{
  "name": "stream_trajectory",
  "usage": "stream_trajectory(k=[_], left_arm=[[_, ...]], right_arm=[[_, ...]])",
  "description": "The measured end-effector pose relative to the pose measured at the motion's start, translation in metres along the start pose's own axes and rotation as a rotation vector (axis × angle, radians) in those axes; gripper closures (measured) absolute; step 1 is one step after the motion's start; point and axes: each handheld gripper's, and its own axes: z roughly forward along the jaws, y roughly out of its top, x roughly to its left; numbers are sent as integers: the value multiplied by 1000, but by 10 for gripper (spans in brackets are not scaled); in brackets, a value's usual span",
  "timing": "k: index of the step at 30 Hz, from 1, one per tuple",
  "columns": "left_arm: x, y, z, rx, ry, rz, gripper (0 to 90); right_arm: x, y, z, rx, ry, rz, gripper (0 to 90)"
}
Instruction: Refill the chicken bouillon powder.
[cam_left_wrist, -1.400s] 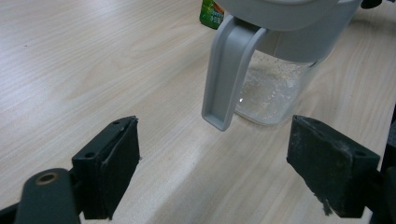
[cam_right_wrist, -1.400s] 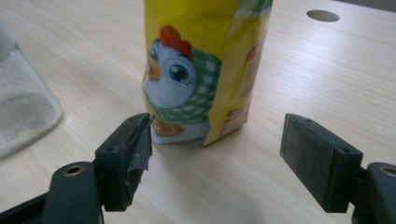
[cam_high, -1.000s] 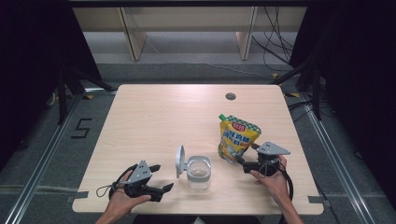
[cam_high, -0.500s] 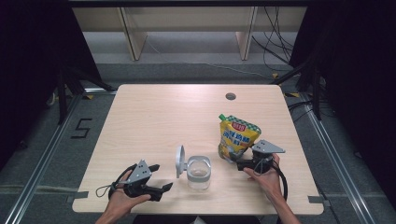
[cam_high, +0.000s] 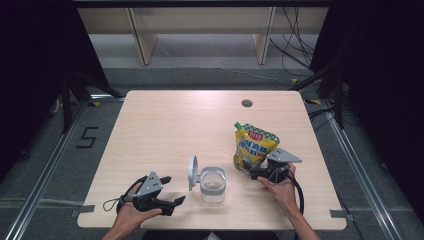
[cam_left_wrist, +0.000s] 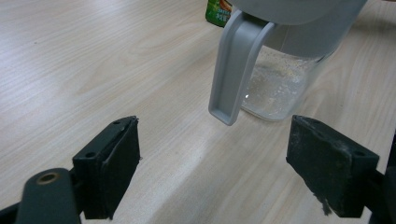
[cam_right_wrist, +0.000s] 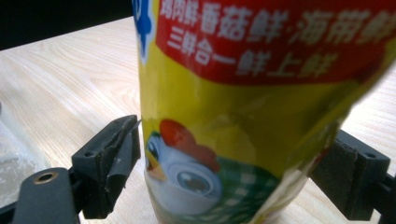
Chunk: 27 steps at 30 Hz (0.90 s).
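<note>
Seasoning pouch (cam_high: 255, 146), yellow with a red label band and a cartoon chicken, is standing upright on the right half of the light wooden table (cam_high: 170, 125), just right of a clear plastic jar (cam_high: 212, 184). In the right gripper view the pouch (cam_right_wrist: 243, 116) is sitting between the two black jaws of the right gripper (cam_right_wrist: 229, 172); the jaws are standing wide, one on each side of the pouch's lower part, and whether either pad is pressing the foil I cannot tell. In the high view the right gripper (cam_high: 253, 172) is resting at the pouch's base. The left gripper (cam_high: 176, 200) is lying near the front edge, its jaws spread wide and gripping nothing, facing the jar (cam_left_wrist: 280, 88), whose grey hinged lid (cam_high: 192, 172) is standing open.
</note>
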Motion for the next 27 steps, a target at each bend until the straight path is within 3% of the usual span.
stream_trajectory(k=[2,3,8,11,13,14,16,17,19,20,21,22,23,27], left_arm=[[-1,-1,0,0,1,-31,168],[1,0,-1,0,2,-2,169],[0,0,-1,2,7,-7,169],[0,0,0,-5,-6,-11,169],[0,0,0,-5,-4,-11,168],[0,0,0,-4,-4,-9,168],[1,0,-1,-1,-2,-4,168],[1,0,0,-2,-2,-7,168],[1,0,-1,-1,-1,-5,168],[1,0,0,-5,-4,-10,168],[0,0,0,-2,-4,-32,168],[0,0,0,-4,-6,-34,168],[1,0,0,-4,-1,-10,169],[1,0,0,-3,-3,-9,168]], right_arm=[[-2,0,2,-20,7,-15,164],[-1,0,2,-27,4,-9,164],[-1,1,3,-39,8,-20,170],[-3,2,6,-56,13,-64,177],[-1,2,5,-46,6,-38,178],[1,1,7,-69,4,-11,178],[-1,2,8,-60,4,-37,171],[0,3,7,-48,2,-26,172],[-2,5,9,-71,5,-52,174],[-1,5,10,-81,9,-27,175],[-3,6,10,-69,15,-51,180],[-1,5,11,-78,13,-32,181],[-1,5,11,-70,12,-21,183],[-3,5,12,-77,4,-31,192]])
